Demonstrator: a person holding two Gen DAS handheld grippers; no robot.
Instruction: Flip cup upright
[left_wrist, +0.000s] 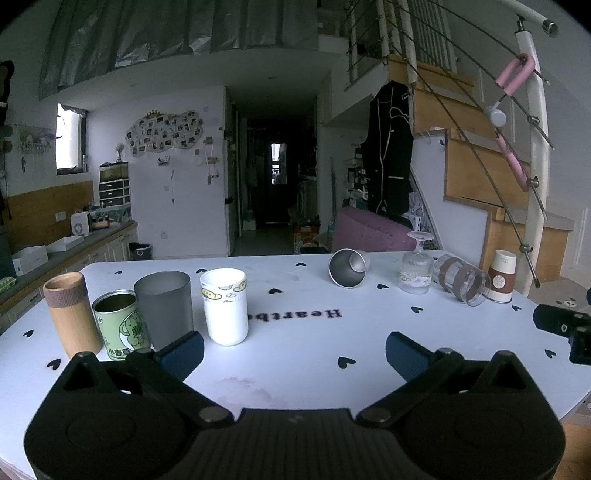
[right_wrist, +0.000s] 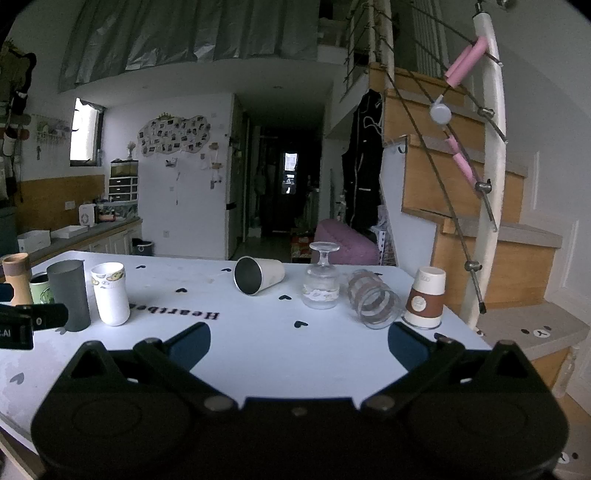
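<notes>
Four cups (left_wrist: 225, 306) stood upright at the counter's (left_wrist: 295, 354) left; four more (right_wrist: 258, 280) lay tipped or inverted at right. Both grippers' fingers (left_wrist: 183, 352) gaped wide, holding nothing.

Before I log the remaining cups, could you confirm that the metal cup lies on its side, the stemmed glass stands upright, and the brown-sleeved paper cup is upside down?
Not quite: the stemmed glass is upside down, resting on its rim with its foot on top, as the right wrist view shows. The rest holds: the metal cup lies on its side and the brown-sleeved paper cup is upside down.
</notes>
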